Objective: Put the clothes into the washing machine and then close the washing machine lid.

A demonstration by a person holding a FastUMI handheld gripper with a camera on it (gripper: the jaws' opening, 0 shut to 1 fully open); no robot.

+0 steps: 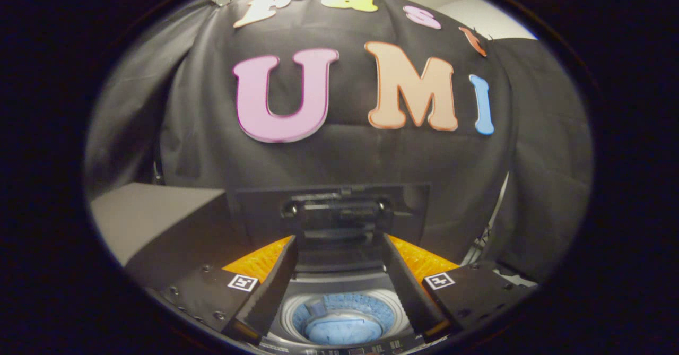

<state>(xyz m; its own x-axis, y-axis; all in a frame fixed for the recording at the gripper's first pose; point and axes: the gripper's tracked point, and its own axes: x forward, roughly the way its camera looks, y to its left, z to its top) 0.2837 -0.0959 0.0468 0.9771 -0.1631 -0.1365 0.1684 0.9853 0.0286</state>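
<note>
Fingers (265, 270) of gripper (339, 270) spread wide, empty, hovering above washing machine (339, 286). Lid (339, 209) raised upright behind drum opening, likely awaiting closing. Blue clothes (339, 331) already down inside drum, below and between fingers.

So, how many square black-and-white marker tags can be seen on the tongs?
2. One marker tag sits on the left finger, the other on the right finger. The open tongs hang above the washing machine drum, holding nothing. More tags may be hidden elsewhere.
</note>
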